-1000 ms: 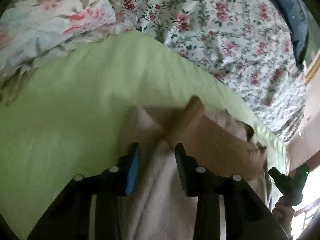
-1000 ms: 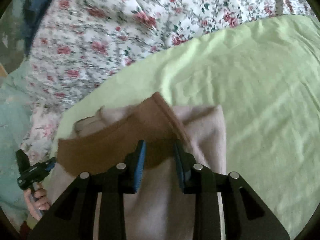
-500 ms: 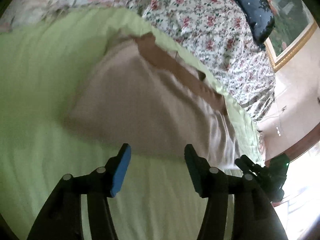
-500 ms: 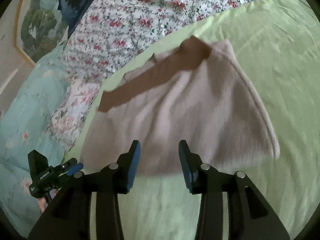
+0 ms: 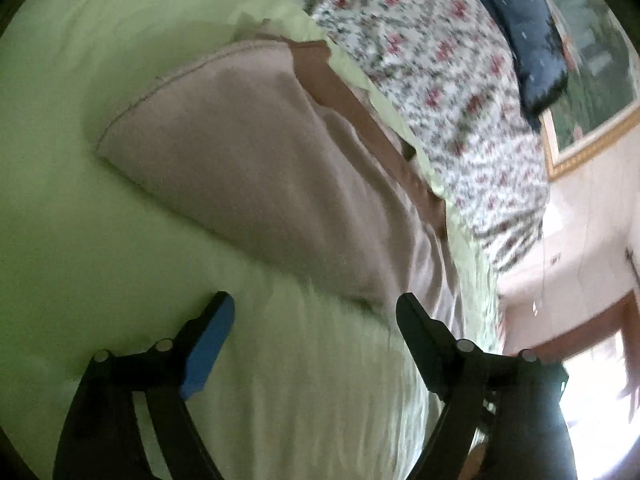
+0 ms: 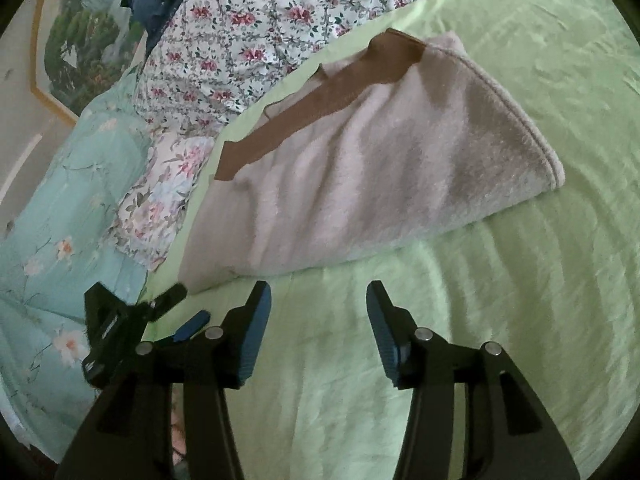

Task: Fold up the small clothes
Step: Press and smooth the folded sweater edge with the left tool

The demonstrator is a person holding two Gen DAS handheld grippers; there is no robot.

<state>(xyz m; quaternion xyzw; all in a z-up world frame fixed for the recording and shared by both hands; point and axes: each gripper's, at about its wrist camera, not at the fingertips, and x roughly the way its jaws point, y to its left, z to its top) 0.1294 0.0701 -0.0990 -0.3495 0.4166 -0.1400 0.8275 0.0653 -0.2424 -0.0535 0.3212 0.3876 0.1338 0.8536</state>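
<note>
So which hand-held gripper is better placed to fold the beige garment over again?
Probably the left hand-held gripper: its open jaws nearly meet the beige garment's near corner. The right is further back.

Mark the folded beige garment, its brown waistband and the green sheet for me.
beige garment [image 6: 360, 184]: right wrist view, middle of the fleecy top layer.
brown waistband [image 6: 320, 96]: right wrist view, mid-strip along the far edge.
green sheet [image 6: 520, 320]: right wrist view, bare patch.
</note>
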